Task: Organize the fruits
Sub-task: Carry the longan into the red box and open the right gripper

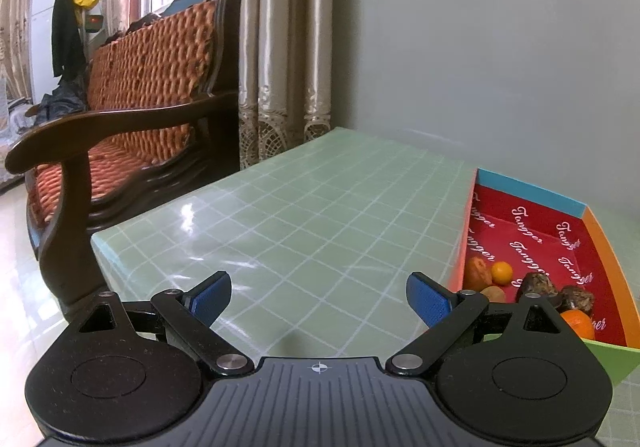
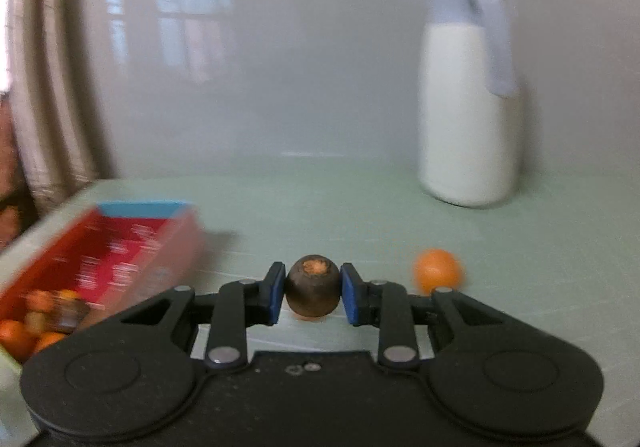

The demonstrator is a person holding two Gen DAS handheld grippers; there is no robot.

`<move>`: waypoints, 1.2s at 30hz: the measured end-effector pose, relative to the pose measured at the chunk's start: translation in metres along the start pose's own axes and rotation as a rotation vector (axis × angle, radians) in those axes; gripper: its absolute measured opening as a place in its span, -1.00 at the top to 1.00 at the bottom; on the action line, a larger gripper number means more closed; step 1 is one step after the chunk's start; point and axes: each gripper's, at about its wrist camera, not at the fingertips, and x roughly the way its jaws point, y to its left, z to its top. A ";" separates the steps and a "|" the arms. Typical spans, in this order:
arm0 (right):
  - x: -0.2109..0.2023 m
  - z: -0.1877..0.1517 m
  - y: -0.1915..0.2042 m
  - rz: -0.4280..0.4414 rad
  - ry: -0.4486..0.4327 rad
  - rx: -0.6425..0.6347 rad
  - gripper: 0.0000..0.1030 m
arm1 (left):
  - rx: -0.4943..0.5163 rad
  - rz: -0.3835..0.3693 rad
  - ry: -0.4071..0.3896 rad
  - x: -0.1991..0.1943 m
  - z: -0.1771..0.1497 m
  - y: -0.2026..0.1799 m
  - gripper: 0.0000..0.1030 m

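Note:
My right gripper (image 2: pixel 313 293) is shut on a round dark brown fruit (image 2: pixel 312 291) with an orange patch on top, held just above the green table. A loose orange fruit (image 2: pixel 438 271) lies on the table to its right. The red-lined box (image 2: pixel 100 259) sits to its left, blurred, with several orange and brown fruits in its near corner. My left gripper (image 1: pixel 319 297) is open and empty over the green gridded table (image 1: pixel 280 215). In the left wrist view the same box (image 1: pixel 532 243) lies to its right, holding oranges (image 1: pixel 501 272) and dark brown fruits (image 1: pixel 538 283).
A tall white jug with a grey-blue lid (image 2: pixel 470 95) stands at the back right by the wall. A wooden sofa with orange cushions (image 1: pixel 132 107) and curtains (image 1: pixel 284 47) stand beyond the table's left edge.

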 end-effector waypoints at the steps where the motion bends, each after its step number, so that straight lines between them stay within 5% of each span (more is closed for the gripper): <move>1: -0.001 0.002 0.008 0.027 -0.002 -0.010 0.45 | -0.001 0.002 -0.001 -0.001 0.000 0.002 -0.82; 16: 0.018 -0.007 0.126 0.345 0.109 -0.139 0.45 | -0.043 0.032 -0.004 -0.006 0.000 0.028 -0.82; 36: 0.022 -0.025 0.162 0.364 0.186 -0.192 0.36 | -0.076 0.062 0.004 -0.002 0.001 0.049 -0.82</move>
